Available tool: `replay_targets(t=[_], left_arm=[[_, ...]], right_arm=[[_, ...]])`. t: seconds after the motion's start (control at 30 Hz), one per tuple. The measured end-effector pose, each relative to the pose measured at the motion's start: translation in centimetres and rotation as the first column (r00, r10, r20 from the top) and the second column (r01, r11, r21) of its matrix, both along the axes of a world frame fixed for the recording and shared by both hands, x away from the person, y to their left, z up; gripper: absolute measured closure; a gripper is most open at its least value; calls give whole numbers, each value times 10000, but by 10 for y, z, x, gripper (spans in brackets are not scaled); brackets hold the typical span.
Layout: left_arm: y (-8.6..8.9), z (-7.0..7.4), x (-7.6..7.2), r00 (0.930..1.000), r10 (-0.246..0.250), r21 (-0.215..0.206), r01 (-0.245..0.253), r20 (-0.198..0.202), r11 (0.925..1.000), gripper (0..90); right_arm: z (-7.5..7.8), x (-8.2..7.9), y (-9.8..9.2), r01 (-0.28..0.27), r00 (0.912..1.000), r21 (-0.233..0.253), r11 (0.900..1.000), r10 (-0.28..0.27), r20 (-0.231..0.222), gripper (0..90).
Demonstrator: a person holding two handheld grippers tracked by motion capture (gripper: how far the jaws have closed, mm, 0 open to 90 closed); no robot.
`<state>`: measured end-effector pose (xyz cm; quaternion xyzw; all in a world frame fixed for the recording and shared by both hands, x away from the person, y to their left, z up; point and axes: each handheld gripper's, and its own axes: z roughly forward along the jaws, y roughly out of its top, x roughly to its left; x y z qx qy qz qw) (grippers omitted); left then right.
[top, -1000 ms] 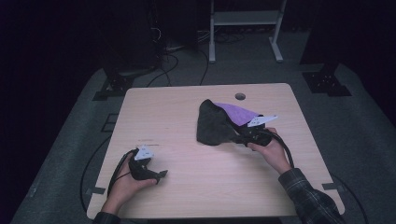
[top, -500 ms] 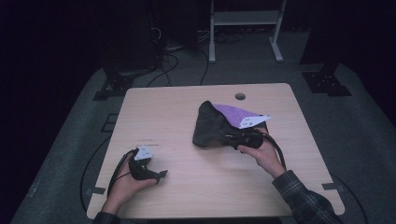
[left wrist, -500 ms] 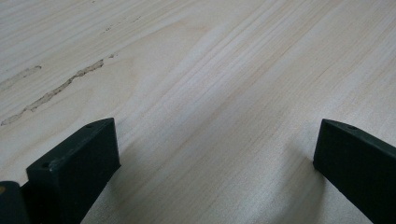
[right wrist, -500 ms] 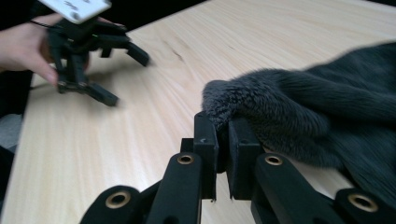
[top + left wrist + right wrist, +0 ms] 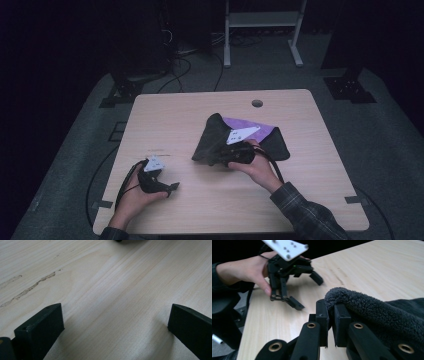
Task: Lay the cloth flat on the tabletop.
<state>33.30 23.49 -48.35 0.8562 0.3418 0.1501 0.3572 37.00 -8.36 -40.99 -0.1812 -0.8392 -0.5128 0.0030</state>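
A pale wooden worktop (image 5: pixel 170 120) stands in a dim room, its grain running lengthwise and a round cable hole (image 5: pixel 257 103) near its far edge. A long scuff mark (image 5: pixel 30 288) shows on the wood in the left gripper view. Grey carpeted floor (image 5: pixel 385 150) spreads around it, fading into darkness at the far side. Beyond the far edge stands a white metal frame (image 5: pixel 260 20) on two legs, with black cables (image 5: pixel 182 62) trailing across the floor beside it. Dark stand feet (image 5: pixel 349 86) rest on the floor off both far corners. Tape strips (image 5: pixel 356 199) mark the floor near the near corners.
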Motion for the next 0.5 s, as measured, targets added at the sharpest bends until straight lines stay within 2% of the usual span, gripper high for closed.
replay_targets(t=[0.03, 0.13, 0.17, 0.2, 0.23, 0.3, 0.4, 0.5], left_arm=[[0, 0, 0, 10000, 0, 0, 0, 0, 10000, 0], [0, 0, 0, 10000, -14, 8, 14, -5, 10000, 0], [0, 0, 0, 10000, -14, 7, 14, -5, 10000, 0], [0, 0, 0, 10000, -20, 6, 20, -1, 10000, 0], [0, 0, 0, 10000, -20, 6, 20, -1, 10000, 0], [0, 0, 0, 10000, -34, 0, 34, -4, 10000, 0], [0, 0, -1, 10000, -45, -6, 45, -3, 10000, 0], [0, 0, -1, 10000, -44, -7, 44, -4, 10000, 0]], right_arm=[[0, 0, 0, 0, 10000, 0, 10000, 0, 0, 837], [-4, -5, 19, -377, 9993, -65, 9993, 377, -16, 835], [-4, -5, 19, -377, 9993, -65, 9993, 377, -16, 835], [-7, -6, 27, -482, 9988, -269, 9985, 485, 84, 816], [-7, -6, 27, -482, 9988, -269, 9985, 485, 84, 816], [-10, -6, 31, -545, 9985, -367, 9978, 546, 34, 721], [-10, -7, 28, -514, 9986, -461, 9976, 519, 76, 626], [-8, -7, 23, -456, 9989, -390, 9982, 460, 94, 584]])
